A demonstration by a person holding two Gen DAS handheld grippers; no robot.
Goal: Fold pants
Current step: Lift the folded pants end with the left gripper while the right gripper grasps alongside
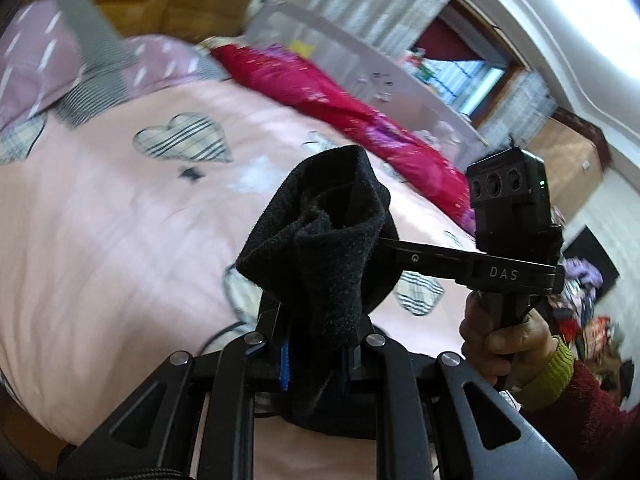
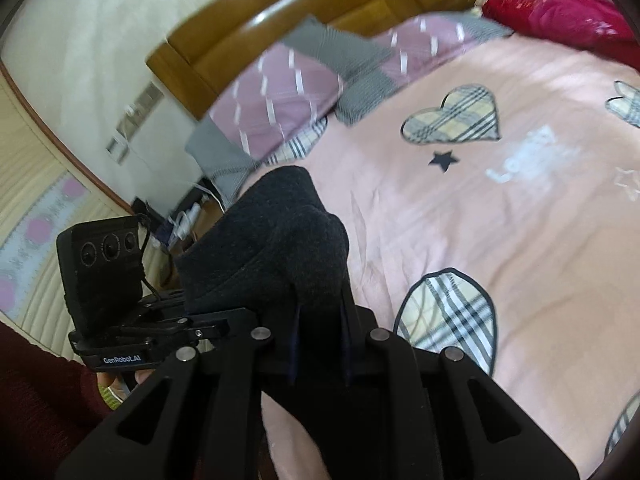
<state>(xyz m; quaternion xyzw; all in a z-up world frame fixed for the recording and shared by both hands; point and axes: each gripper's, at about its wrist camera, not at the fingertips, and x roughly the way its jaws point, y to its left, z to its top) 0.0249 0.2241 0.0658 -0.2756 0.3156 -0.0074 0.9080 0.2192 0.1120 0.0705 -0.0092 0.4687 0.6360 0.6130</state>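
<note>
Black pants (image 1: 320, 248) bunched between left gripper (image 1: 316, 356), clamped; right gripper (image 2: 320, 344) likewise

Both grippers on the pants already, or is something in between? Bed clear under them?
Nothing between: left gripper and right gripper are each shut on the black pants. The pink bedspread ahead shows no visible obstacle.

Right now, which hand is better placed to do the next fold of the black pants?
Neither clearly. The left gripper and right gripper are both shut on bunched black pants, lifted above the pink bedspread. Probably both should move together and lay the pants flat.
</note>
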